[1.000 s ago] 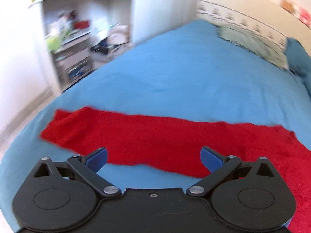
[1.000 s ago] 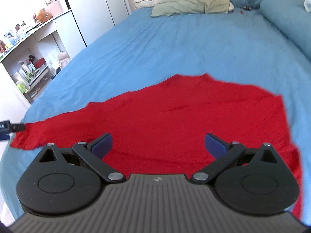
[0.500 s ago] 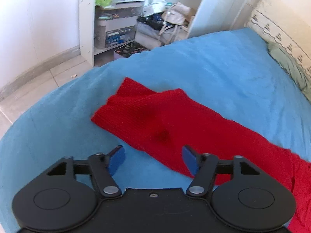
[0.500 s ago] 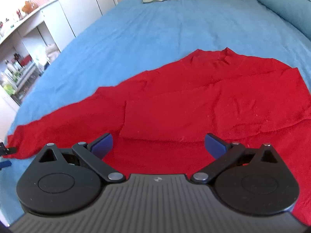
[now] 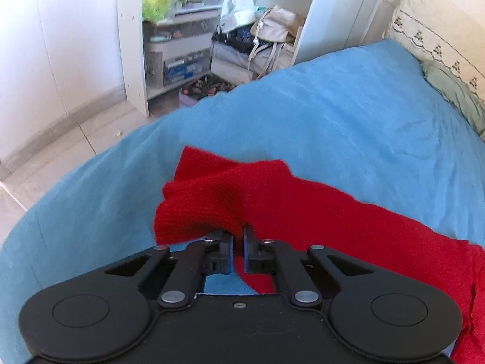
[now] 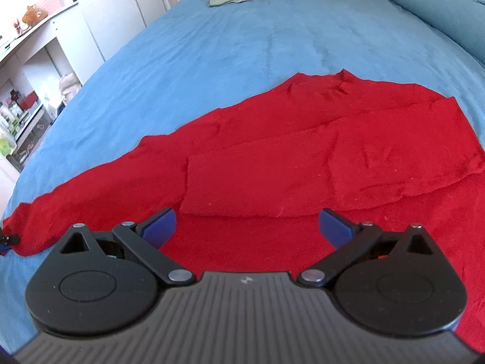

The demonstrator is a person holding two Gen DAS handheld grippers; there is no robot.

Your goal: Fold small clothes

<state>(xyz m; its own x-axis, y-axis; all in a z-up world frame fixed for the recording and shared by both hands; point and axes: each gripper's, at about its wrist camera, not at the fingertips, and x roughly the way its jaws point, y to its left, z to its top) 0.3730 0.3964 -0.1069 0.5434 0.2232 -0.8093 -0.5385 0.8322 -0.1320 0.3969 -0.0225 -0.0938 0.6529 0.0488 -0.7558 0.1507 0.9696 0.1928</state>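
A red knit sweater lies spread across mid-frame, one sleeve folded over its body, the other sleeve's cuff bunched and lifted.

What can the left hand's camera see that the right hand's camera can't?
Only the left view shows the left gripper pinching the sleeve, plus the handbag and floor. Only the right view shows the open right gripper, the sweater's body and a sleeve already folded across it. Both show the blue bed.

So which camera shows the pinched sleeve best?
The left wrist view: the left gripper is shut on the sleeve right in front. The right wrist view shows the sleeve only far off at its edge.
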